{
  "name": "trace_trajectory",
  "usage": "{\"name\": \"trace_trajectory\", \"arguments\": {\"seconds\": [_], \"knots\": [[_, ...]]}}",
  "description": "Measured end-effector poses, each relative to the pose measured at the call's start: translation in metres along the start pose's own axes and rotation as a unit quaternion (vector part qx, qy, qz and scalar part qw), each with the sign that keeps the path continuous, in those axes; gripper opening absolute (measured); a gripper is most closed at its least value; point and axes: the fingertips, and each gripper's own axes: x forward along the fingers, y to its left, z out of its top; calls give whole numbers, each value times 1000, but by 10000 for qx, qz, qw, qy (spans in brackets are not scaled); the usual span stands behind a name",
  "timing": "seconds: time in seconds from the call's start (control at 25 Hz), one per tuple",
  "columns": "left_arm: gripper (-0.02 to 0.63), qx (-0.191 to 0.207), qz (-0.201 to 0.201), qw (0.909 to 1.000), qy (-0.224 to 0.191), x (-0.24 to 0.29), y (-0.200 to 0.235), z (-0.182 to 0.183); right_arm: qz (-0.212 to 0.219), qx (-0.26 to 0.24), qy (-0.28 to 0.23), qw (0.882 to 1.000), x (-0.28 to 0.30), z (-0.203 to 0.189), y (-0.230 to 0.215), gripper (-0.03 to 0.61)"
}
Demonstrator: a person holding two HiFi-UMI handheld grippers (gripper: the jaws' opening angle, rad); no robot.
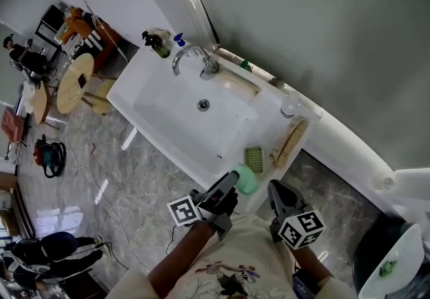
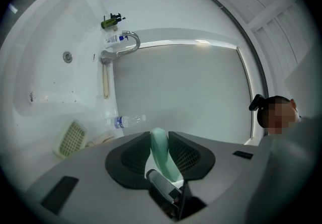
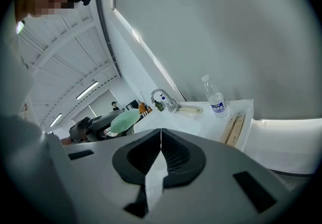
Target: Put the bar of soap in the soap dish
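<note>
Left gripper (image 2: 160, 137): I had its jaws clamped on the bar of soap, parted only by the bar's thickness.
Bar of soap (image 1: 246, 181): pale green, on edge between the left jaws, with its end past their tips.
Soap dish (image 1: 254, 160): slatted tray on the sink (image 1: 158, 108) rim, just ahead-left of the left jaws, apart from the soap.
Right gripper (image 3: 161, 135): jaws pressed together, gripping nothing; I held it beside the left one.
Water bottle (image 3: 216, 98): upright, well ahead of the right jaws.
</note>
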Motion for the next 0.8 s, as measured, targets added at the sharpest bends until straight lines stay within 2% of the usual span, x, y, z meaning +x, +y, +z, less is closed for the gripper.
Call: {"name": "trace_trajectory", "arguments": {"seconds": [0.4,0.8], "knots": [[126,162,112,9994,281,22,37,-2,-96,-142,219,9996,16,-18,-14,8],[126,577,421,9959,552,35,88,-2,-311,-185,367,9987,43,-38,-41,8]]}}
